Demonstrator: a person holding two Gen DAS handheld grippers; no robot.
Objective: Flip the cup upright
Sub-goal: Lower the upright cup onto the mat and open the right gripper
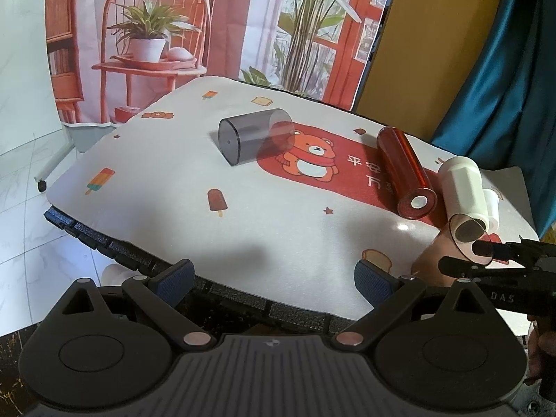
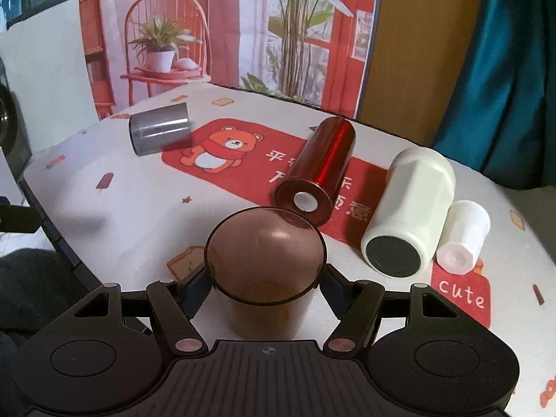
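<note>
My right gripper (image 2: 266,286) is shut on a translucent brown cup (image 2: 266,257) that stands upright, mouth up, near the table's front edge. The same cup (image 1: 448,246) shows in the left wrist view at the right, with the right gripper (image 1: 486,257) on it. A translucent grey cup (image 1: 253,137) lies on its side toward the far left of the table; it also shows in the right wrist view (image 2: 160,132). My left gripper (image 1: 274,281) is open and empty over the table's front edge, well short of the grey cup.
A red metallic cup (image 2: 321,170), a large white cup (image 2: 410,208) and a small white cup (image 2: 464,238) lie on their sides at the right. The table (image 1: 156,173) has a white bear-print cloth. A printed backdrop and a teal curtain stand behind.
</note>
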